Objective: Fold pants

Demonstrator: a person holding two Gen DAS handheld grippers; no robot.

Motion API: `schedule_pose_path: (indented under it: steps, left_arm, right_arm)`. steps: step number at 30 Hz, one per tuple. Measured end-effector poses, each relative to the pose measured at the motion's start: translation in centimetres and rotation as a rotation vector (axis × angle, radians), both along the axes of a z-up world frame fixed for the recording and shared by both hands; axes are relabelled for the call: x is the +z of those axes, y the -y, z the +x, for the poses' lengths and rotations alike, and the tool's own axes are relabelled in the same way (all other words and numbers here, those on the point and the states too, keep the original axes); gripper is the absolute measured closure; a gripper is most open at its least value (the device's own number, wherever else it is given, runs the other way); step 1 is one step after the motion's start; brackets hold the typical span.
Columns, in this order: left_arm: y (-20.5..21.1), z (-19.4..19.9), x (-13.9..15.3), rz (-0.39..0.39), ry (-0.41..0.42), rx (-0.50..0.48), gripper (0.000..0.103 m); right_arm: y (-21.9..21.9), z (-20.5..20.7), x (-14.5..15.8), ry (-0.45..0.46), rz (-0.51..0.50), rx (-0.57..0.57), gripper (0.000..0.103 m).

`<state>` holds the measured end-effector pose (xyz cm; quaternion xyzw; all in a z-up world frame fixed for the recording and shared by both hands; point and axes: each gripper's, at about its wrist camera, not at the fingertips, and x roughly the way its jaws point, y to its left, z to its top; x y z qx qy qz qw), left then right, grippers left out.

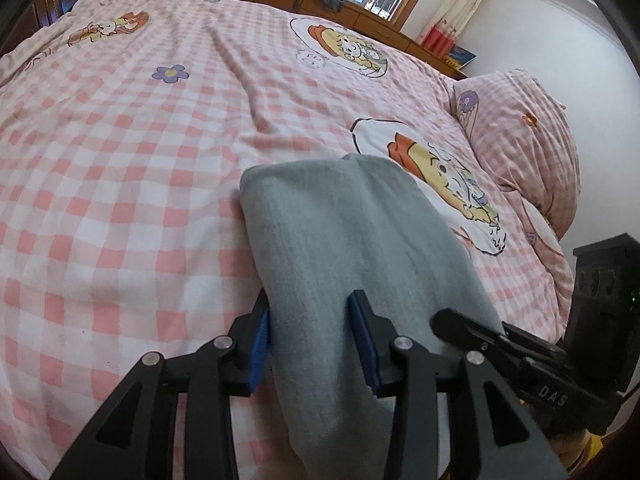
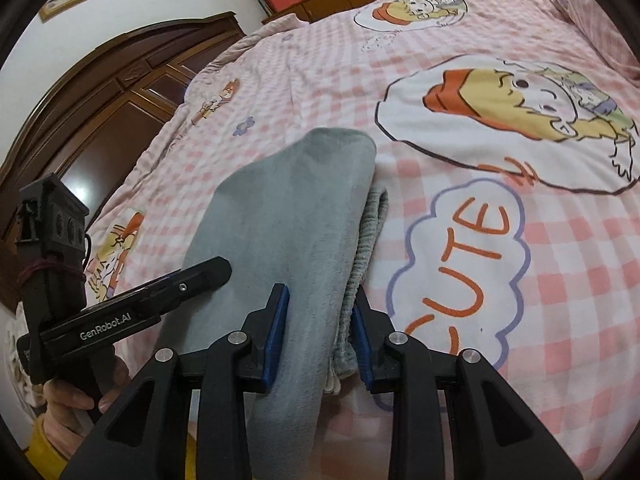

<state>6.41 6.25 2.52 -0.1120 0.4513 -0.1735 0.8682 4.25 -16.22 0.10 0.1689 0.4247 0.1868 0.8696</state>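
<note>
The grey pants [image 1: 352,248] are laid folded into a long narrow bundle on the pink checked bedspread [image 1: 120,184], running from 6 o'clock toward 12 o'clock in both wrist views. In the left wrist view, the left gripper [image 1: 310,344] is set astride the near end of the bundle; its blue pads [image 1: 260,348] stand at a middling width against the fabric, and whether the cloth is pressed cannot be told. The right gripper's tip [image 1: 464,322] is seen at 4 o'clock, resting on the same bundle. In the right wrist view, the right gripper [image 2: 318,336] straddles the pants [image 2: 280,216] at their ribbed edge, jaws fairly narrow with cloth filling the gap; a firm grip cannot be confirmed. A pillow [image 1: 532,136] lies at 2 o'clock. No container is seen.
</note>
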Motion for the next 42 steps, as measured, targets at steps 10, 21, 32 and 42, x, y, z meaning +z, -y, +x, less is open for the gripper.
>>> schedule_pose_path:
  steps: [10,21,32,42]
  left_arm:
    - [-0.2,-2.6,2.1,0.083,0.039,0.038,0.060]
    - [0.2,-7.1,2.0,0.110,0.016,0.075,0.059]
    - [0.0,-8.1,1.3,0.151,0.000,0.161,0.047]
    - [1.6,-11.0,1.6,0.228,0.007,0.155,0.037]
  right_arm:
    - [1.5,-1.7,1.9,0.024,0.015,-0.028,0.071]
    - [1.5,-4.2,1.7,0.035,-0.102,0.006,0.071]
    - [2.2,-4.9,1.3,0.020,-0.109,0.002,0.071]
    - [1.6,-7.6,1.7,0.016,-0.242,0.005,0.062]
